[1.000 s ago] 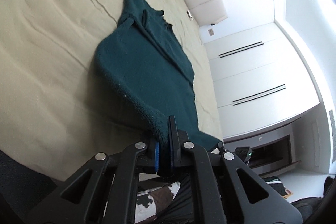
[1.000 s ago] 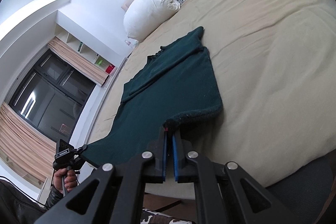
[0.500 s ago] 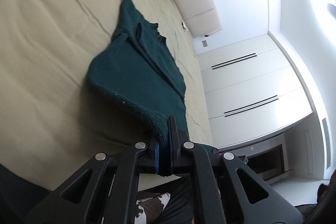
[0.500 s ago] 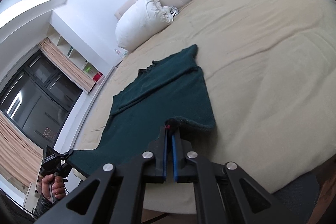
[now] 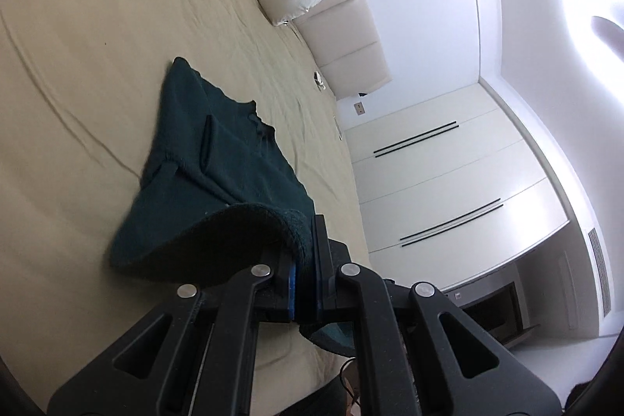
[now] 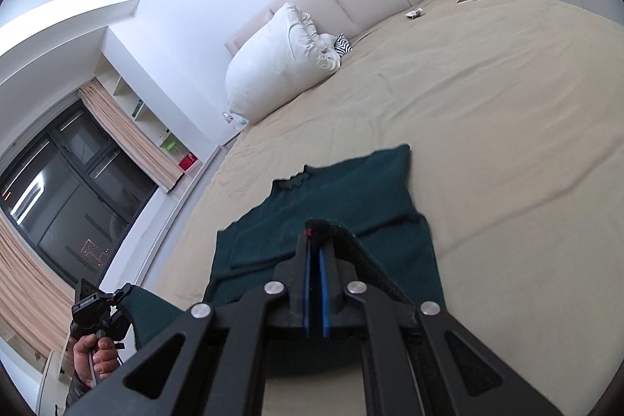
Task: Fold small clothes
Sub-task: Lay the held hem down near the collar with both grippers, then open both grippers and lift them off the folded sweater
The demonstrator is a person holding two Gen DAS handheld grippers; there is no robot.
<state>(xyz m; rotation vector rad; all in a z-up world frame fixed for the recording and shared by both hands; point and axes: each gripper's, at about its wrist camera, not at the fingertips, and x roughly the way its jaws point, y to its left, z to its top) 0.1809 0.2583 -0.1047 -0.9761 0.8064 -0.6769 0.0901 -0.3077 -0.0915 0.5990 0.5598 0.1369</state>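
Evidently both the left gripper (image 5: 306, 283) and right gripper (image 6: 315, 283) pinch the green sweater (image 6: 343, 197) hem at lower centre, lifting it to fold

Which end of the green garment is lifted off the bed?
The hem end of the green garment, pinched by both grippers; the collar end lies flat on the bed.

Dark-green garment (image 6: 351, 205) — beige bedspread (image 6: 507, 112), white pillow (image 6: 280, 65) — zebra-striped cloth (image 6: 342, 45)
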